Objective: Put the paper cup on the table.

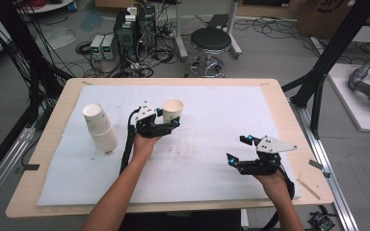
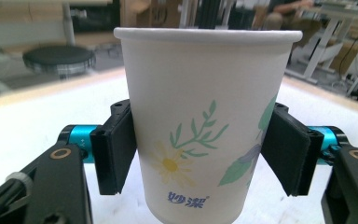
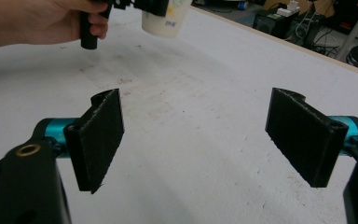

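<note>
Flowered paper cup (image 2: pixel 205 130) between tongs (image 2: pixel 200 154)

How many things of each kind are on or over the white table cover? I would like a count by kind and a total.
Single paper cup held in the left gripper: 1
Stack of paper cups (number in it unclear): 1
Grippers, with the right gripper: 2
Total: 4

The high view looks down over the table (image 1: pixel 48 144); both gripper views sit low, sharing the paper cup (image 2: pixel 205 130).
</note>
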A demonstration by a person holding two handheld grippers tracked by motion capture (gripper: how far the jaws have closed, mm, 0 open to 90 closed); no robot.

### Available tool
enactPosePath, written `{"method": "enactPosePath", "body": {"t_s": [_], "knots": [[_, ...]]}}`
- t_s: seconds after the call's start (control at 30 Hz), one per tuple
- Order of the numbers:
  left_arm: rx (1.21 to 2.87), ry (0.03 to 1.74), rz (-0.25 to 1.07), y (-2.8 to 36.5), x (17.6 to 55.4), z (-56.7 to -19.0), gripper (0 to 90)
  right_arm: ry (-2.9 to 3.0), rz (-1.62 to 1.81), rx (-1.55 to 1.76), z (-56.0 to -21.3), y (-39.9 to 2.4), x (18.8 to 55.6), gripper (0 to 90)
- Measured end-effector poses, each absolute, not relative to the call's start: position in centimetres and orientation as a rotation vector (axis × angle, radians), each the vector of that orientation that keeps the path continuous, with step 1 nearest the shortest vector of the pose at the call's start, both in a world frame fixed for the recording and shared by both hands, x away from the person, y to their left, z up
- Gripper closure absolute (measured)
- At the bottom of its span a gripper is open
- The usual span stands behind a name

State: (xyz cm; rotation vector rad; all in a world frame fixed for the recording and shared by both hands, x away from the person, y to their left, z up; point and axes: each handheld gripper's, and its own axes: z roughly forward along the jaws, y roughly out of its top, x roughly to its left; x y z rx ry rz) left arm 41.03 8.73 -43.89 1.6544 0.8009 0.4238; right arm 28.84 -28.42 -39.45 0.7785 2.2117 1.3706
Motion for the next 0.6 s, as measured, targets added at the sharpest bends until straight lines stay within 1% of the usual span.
{"method": "enactPosePath", "body": {"t_s": [0.13, 0.2, 0.4, 0.5, 0.6], "knots": [[1.704, 0.813, 0.422, 8.3, 41.2, -44.3, 31.4, 2.212, 1.372, 0.776, -39.4, -28.5, 28.8, 19.5], [1.763, 0.824, 0.437, 7.9, 41.1, -44.6, 31.5, 2.209, 1.374, 0.774, -39.4, -28.5, 28.8, 19.5], [1.823, 0.836, 0.438, 7.7, 41.1, -44.9, 31.6, 2.213, 1.374, 0.773, -39.3, -28.4, 28.8, 19.5], [1.879, 0.843, 0.433, 7.6, 41.1, -45.2, 31.6, 2.210, 1.377, 0.771, -39.3, -28.4, 28.7, 19.5], [1.873, 0.851, 0.427, 7.7, 41.0, -45.2, 31.4, 2.209, 1.375, 0.773, -39.3, -28.4, 28.7, 19.5]]}}
